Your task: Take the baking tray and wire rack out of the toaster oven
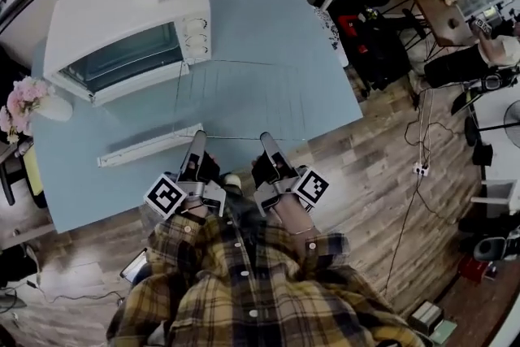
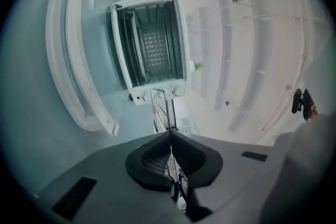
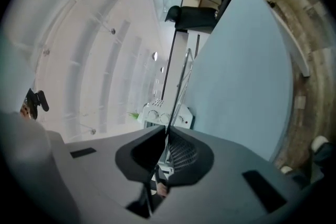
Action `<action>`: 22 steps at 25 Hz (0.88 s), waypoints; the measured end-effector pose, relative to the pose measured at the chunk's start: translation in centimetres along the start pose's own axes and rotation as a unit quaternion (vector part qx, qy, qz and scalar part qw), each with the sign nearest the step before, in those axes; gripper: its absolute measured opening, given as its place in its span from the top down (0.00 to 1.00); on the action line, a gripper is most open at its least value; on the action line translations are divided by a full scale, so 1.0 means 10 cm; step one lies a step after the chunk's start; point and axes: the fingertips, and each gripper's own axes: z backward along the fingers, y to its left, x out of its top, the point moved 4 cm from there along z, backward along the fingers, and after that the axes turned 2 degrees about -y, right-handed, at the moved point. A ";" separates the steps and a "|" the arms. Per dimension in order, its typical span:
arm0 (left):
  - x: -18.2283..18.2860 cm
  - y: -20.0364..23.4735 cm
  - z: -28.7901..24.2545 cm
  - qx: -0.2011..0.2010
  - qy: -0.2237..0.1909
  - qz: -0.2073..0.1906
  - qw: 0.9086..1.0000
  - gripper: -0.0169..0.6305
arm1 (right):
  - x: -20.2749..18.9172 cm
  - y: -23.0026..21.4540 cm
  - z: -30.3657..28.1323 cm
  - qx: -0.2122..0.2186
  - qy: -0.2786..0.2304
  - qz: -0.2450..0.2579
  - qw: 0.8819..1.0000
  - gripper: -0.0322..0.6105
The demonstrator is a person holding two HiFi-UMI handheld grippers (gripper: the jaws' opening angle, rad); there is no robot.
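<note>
The wire rack (image 1: 230, 100), a thin grid of straight metal rods, is held over the smooth blue table (image 1: 276, 28), in front of the boxy white toaster oven (image 1: 122, 20). The left tool (image 1: 197, 144) and right tool (image 1: 266, 140) each clamp its near edge rod. Smooth tabletop stretches rightward to a straight edge.

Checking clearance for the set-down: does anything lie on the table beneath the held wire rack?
Nothing visible does. Only bare blue table shows through the wire rack; the open oven door lies beside it.
</note>
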 end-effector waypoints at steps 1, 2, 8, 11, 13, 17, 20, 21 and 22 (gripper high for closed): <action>-0.08 0.01 -0.06 -0.001 0.014 0.002 1.000 0.97 | 0.07 -0.03 0.07 -0.005 -0.013 0.002 1.000 0.92; -0.17 0.02 -0.11 0.000 0.028 0.005 1.000 0.97 | 0.13 -0.05 0.15 -0.010 -0.025 0.004 1.000 0.92; -0.62 0.17 -0.41 0.018 0.086 0.029 0.996 0.97 | 0.47 -0.27 0.45 -0.051 -0.068 0.009 0.996 0.92; -0.75 0.26 -0.49 0.030 0.101 0.038 0.994 0.96 | 0.53 -0.40 0.53 -0.073 -0.076 -0.004 0.994 0.91; -0.81 0.32 -0.51 0.042 0.109 0.037 0.992 0.96 | 0.54 -0.48 0.58 -0.087 -0.077 -0.016 0.993 0.91; -0.78 0.49 -0.52 0.074 0.117 0.018 0.990 0.96 | 0.51 -0.66 0.56 -0.111 -0.070 -0.032 0.991 0.91; -0.70 0.64 -0.52 0.124 0.126 -0.006 0.984 0.95 | 0.48 -0.80 0.47 -0.128 -0.068 -0.050 0.988 0.91; -0.67 0.69 -0.52 0.142 0.131 -0.013 0.981 0.94 | 0.46 -0.84 0.43 -0.134 -0.068 -0.059 0.987 0.91; -0.65 0.72 -0.53 0.154 0.135 -0.016 0.979 0.94 | 0.45 -0.87 0.40 -0.142 -0.069 -0.069 0.985 0.91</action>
